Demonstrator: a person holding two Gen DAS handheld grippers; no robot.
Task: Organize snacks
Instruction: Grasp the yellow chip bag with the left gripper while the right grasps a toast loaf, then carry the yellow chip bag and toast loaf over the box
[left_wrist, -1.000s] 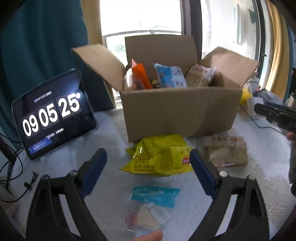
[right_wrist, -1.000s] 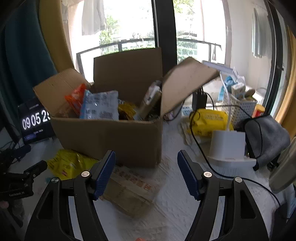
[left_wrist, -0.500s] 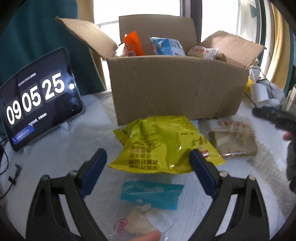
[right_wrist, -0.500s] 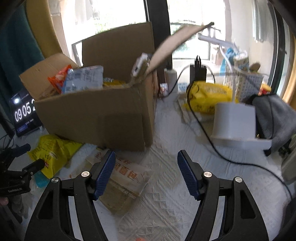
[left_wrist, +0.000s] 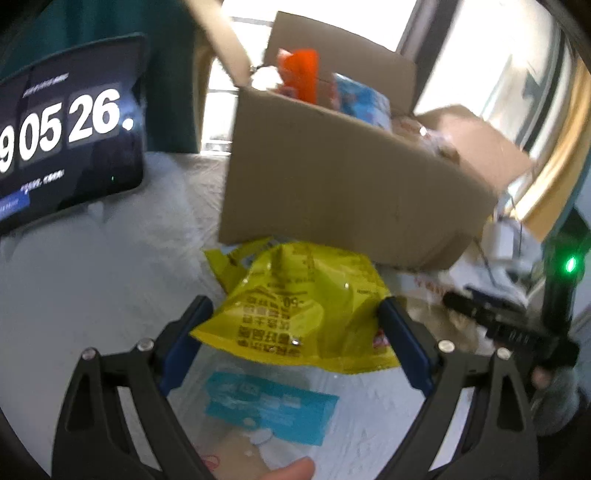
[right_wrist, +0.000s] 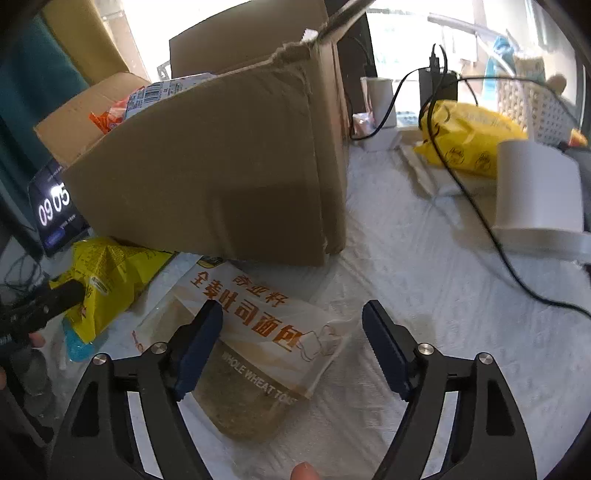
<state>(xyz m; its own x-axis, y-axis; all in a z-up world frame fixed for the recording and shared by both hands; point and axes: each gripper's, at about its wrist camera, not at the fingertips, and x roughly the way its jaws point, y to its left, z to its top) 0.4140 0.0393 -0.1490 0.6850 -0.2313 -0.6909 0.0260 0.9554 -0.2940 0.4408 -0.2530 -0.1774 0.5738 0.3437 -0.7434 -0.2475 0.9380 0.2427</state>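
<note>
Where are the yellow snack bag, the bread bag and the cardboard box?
yellow snack bag (left_wrist: 295, 314), left wrist view, middle of its printed face.
bread bag (right_wrist: 251, 332), right wrist view, its white printed top.
cardboard box (right_wrist: 221, 166), right wrist view, its front wall.

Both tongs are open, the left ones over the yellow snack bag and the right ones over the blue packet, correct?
Not quite. The right tongs are open over the whole wheat toast bag, not the blue packet, as the right wrist view shows. The left tongs are open over the yellow snack bag, as stated.
</note>
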